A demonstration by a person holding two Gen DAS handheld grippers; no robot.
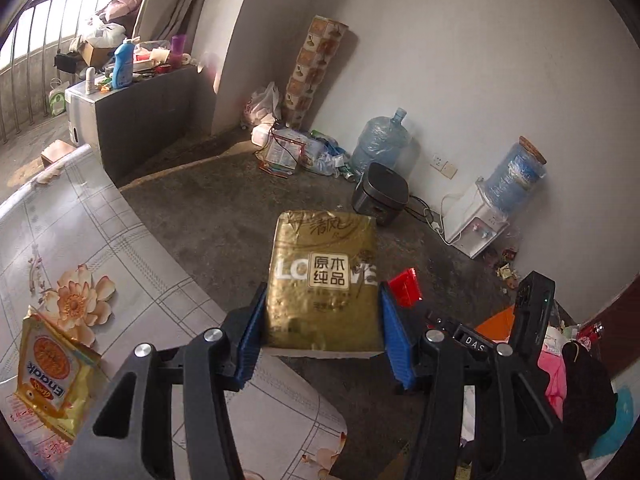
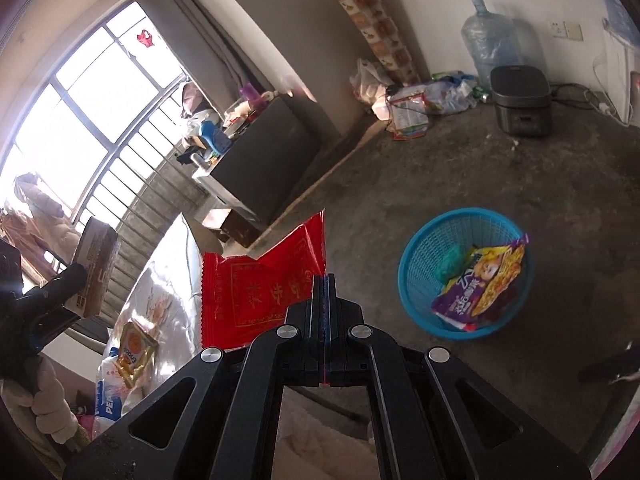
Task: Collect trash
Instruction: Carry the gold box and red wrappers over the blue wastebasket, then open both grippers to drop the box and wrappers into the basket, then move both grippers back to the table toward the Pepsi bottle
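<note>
**Both jaws loaded above the floor**

My left jaws [image 1: 322,316] pinched a gold tissue pack [image 1: 324,280] by its two sides — it hung over the concrete floor [image 1: 208,216], just past the edge of the flowered worktop [image 1: 100,240]. My right jaws [image 2: 325,280] were pressed together on a red wrapper [image 2: 256,288]. The blue basket [image 2: 424,240] stood on the floor to the right, snack wrappers [image 2: 484,280] inside. A yellow Enaak packet [image 1: 50,372] lay on the worktop.

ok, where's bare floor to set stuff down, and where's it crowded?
Free: concrete floor between the blue basket, the rice cooker and the dark cabinet. Crowded: the corner by the water jug, piled with bags.
</note>
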